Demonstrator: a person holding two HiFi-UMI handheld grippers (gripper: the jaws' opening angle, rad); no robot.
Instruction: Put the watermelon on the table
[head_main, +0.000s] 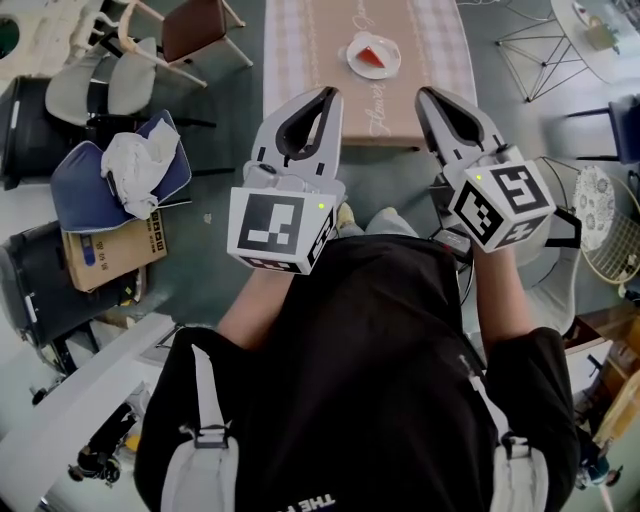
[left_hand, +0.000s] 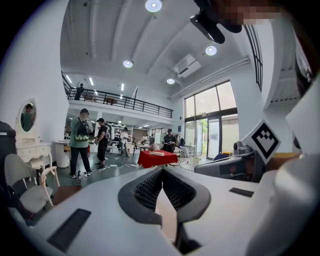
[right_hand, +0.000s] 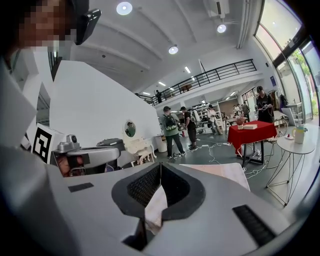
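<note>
Watermelon (head_main: 372, 57): one red wedge, lying on a white plate (head_main: 354, 50) on the far part of the bench (head_main: 310, 50). Neither claw is touching it.

Bench: long, with a pale checked cloth, running away from the person. Its far end is cut off by the top of the head view.

Left claw (head_main: 330, 92): closed and empty. In its own view the tips (left_hand: 161, 169) meet, and only the pale bench top shows through the loop behind them.

Right claw (head_main: 425, 92): closed and empty. Its tips (right_hand: 160, 165) are together, with the cloth visible through the gap.

Both claws are held side by side at the bench's near end, well apart from the plate.

Judgement: the placing looks done, as the fruit already rests on the bench by way of the plate.
- If the slice must be handled again, open one claw before reaching.
- Come in over the near edge, take the wedge across its flanks, and squeeze lightly, since the flesh would probably bruise.
- Keep the other claw clear of the plate rim.

Not resolved:
- The slice is too small to show rind or texture.
- Neither gripper view shows the slice.
- The bench's near edge is partly hidden behind the claws.
</note>
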